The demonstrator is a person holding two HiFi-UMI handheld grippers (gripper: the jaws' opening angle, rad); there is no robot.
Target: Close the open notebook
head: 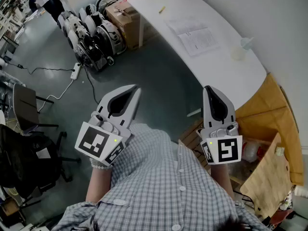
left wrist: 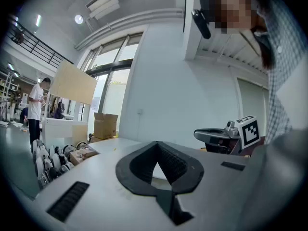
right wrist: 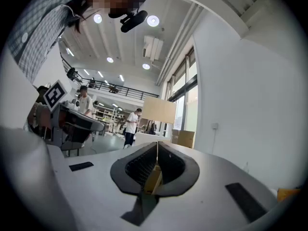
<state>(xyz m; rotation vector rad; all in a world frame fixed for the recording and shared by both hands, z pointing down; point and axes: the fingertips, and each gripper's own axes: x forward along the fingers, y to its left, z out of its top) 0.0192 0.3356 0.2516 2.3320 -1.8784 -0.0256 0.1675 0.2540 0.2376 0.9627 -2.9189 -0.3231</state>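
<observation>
The open notebook (head: 195, 34) lies flat on the white curved table (head: 226, 71), far ahead of both grippers, its pages printed and facing up. My left gripper (head: 138, 87) is held level close to my chest, jaws shut with nothing between them; in the left gripper view its tips (left wrist: 158, 142) meet. My right gripper (head: 207, 87) is also near my chest, level and shut on nothing, its tips (right wrist: 157, 143) together. Both are well short of the table. The right gripper (left wrist: 226, 136) shows in the left gripper view.
A yellow pencil (head: 162, 9) and a pale cup (head: 238, 53) lie on the table. A cardboard box (head: 122, 18) and a row of black-and-white devices (head: 94, 32) stand on the floor to its left. Cardboard sheets (head: 269, 124) lie right; a black chair (head: 24, 153) left.
</observation>
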